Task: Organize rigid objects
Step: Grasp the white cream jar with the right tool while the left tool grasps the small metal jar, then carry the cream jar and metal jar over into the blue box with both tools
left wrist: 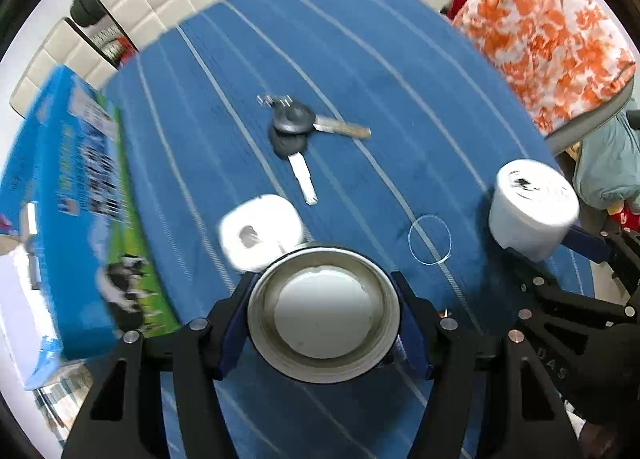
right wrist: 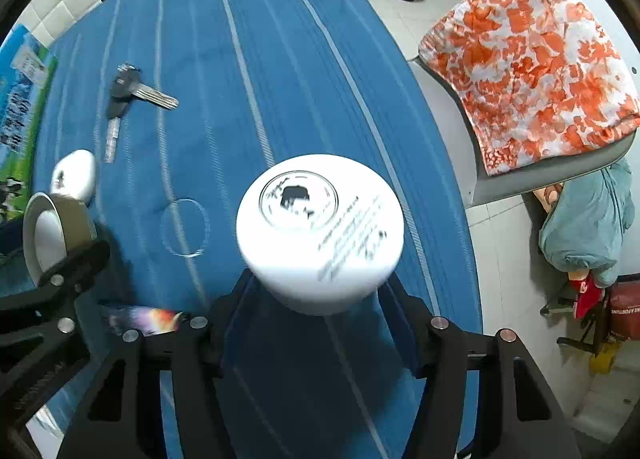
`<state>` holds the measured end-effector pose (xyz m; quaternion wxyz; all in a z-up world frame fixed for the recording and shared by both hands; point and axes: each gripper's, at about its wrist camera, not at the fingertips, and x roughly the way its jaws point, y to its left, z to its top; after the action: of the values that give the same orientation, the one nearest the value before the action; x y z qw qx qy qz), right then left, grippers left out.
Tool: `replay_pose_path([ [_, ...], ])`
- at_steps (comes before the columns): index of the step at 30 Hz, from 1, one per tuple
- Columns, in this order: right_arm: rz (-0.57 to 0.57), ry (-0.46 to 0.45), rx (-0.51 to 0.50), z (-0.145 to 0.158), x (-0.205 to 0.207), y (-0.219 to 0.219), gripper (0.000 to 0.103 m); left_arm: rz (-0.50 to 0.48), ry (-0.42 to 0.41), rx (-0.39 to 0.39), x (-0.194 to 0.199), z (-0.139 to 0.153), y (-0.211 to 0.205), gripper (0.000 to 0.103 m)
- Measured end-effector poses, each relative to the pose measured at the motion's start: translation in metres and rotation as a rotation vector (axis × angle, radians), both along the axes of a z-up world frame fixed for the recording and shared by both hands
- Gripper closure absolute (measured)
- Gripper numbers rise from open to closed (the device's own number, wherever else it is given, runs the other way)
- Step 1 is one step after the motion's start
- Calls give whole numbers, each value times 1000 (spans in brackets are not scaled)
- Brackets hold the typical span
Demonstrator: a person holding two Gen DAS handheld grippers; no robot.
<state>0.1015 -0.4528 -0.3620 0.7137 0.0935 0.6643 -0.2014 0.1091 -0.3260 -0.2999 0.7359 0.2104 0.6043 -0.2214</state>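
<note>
The left gripper (left wrist: 324, 315) holds a round tin (left wrist: 323, 313) with a white inside, its two fingers pressed on the sides. The right gripper (right wrist: 320, 291) holds a white jar (right wrist: 320, 231) the same way, tight on both sides. Both things hang above the blue cloth (left wrist: 360, 59), not resting on it.

I think this is the carrying step: each hand has one thing and needs a spot for it. Next, each one should go down flat on a bare part of the cloth and only then be let go, so nothing rolls.

Still on the cloth are two keys (left wrist: 296, 131), a small white jar (left wrist: 260, 231) just beside the tin, and a clear ring (left wrist: 430, 239). A blue box (left wrist: 76, 187) with cows on it lies at the left edge.

The white jar has a dark mark and lines of small print on its end, but they are too blurry to read. The box writing is blurry too.
</note>
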Motion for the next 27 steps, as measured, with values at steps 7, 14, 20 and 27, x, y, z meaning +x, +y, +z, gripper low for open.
replay_pose_path([
  [7,93,-74,1,56,13,41,101,63,-72,-82,9,47,48,41],
  [14,-180,-106,306,49,0,13,101,171,12,-194,33,56,85,41],
  [20,-293,-175,220,58,6,-28,84,143,29,-238,56,47,40,41],
  [27,-381,-112,219,28,42,-93,9,112,55,-241,73,41,11,41],
])
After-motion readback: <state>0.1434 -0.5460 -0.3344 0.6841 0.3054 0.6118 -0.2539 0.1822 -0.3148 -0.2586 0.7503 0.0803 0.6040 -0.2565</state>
